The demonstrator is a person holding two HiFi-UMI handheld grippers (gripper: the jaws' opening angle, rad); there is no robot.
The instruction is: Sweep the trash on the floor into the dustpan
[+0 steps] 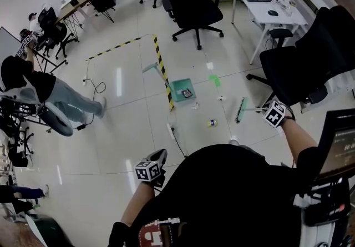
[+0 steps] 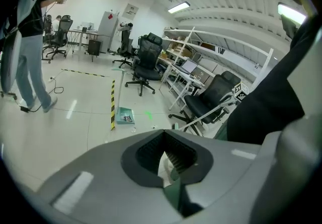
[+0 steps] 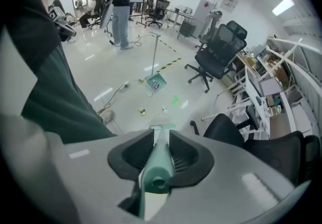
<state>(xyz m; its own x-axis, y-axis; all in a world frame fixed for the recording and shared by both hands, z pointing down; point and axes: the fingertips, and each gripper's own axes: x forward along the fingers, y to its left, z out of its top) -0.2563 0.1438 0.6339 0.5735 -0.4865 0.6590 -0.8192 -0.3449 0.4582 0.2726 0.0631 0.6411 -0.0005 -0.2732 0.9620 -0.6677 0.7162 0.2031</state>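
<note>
A teal dustpan (image 1: 182, 90) with a long upright handle stands on the floor beside the striped tape; it also shows in the right gripper view as the dustpan (image 3: 156, 83) and in the left gripper view as the dustpan (image 2: 125, 116). My right gripper (image 1: 266, 110) (image 3: 161, 135) is shut on the teal broom handle (image 3: 156, 160). The broom head (image 1: 241, 109) rests on the floor right of the dustpan. A small piece of trash (image 1: 211, 123) lies between broom and dustpan, and a white scrap (image 1: 220, 97) lies farther off. My left gripper (image 1: 159, 155) (image 2: 163, 132) hangs low, shut and empty.
Yellow-black tape (image 1: 161, 68) runs across the floor past the dustpan. A black office chair (image 1: 194, 10) stands beyond it and another chair (image 1: 310, 57) at my right. A white desk (image 1: 266, 1) holds a laptop. A person (image 1: 39, 93) stands at the left near a floor cable (image 1: 94, 87).
</note>
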